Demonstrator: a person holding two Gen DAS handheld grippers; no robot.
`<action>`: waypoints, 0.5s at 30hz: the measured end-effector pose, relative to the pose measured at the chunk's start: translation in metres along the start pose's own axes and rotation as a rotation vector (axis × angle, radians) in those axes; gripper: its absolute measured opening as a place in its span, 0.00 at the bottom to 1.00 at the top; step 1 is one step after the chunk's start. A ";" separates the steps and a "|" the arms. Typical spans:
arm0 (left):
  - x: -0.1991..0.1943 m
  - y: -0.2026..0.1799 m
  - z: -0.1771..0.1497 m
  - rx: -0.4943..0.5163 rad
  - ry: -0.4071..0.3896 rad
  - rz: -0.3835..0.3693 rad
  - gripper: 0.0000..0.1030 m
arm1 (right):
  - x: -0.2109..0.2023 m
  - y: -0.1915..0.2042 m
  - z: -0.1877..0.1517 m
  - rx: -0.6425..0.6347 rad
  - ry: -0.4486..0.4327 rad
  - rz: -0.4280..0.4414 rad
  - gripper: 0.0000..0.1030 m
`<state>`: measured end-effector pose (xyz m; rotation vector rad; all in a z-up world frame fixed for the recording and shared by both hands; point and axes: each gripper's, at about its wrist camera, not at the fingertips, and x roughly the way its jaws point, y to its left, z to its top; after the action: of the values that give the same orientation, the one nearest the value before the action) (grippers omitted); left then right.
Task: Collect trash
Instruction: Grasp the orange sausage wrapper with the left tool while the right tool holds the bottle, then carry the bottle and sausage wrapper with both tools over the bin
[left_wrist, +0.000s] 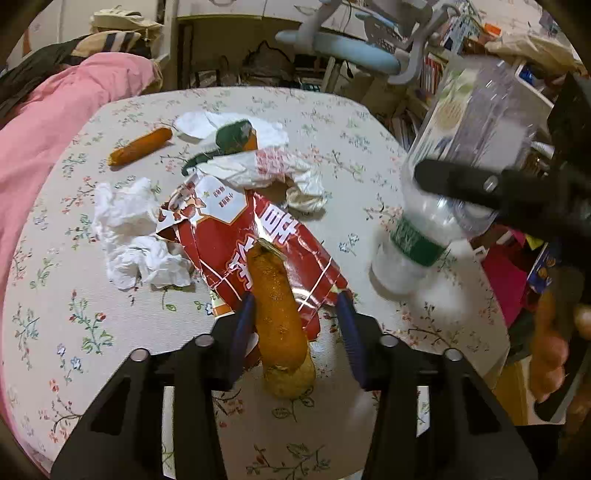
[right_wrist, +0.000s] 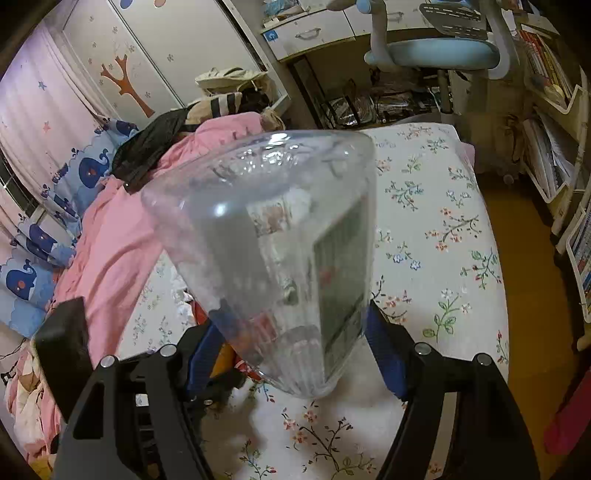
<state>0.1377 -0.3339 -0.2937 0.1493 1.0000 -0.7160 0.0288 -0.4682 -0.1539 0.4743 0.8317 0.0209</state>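
Right gripper (right_wrist: 295, 354) is clamped on the clear bottle (right_wrist: 266, 258), held tilted above the floral bed (right_wrist: 436, 221). Left gripper (left_wrist: 295, 314) brackets the carrot (left_wrist: 275, 310) lying over the red wrapper (left_wrist: 236, 236) mid-bed; whether both pads press cannot be told. Closure should be centred on the carrot alone. Its lower end is blurred.

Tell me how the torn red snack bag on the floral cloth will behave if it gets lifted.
The torn red snack bag is thin, creased foil, so it will probably flop. It looks flat, so likely light. An orange sausage-shaped stick lies on it and might slide off.
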 end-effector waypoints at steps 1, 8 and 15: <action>0.002 0.002 -0.001 0.001 0.004 0.005 0.27 | -0.001 -0.002 0.000 0.001 -0.004 0.003 0.68; -0.009 0.015 -0.003 -0.023 -0.006 -0.025 0.18 | -0.011 -0.008 0.003 0.020 -0.038 0.026 0.68; -0.048 0.035 -0.014 -0.080 -0.075 -0.061 0.18 | -0.015 -0.004 0.001 0.019 -0.053 0.054 0.68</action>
<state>0.1331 -0.2785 -0.2694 0.0220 0.9636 -0.7305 0.0183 -0.4752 -0.1442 0.5134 0.7679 0.0498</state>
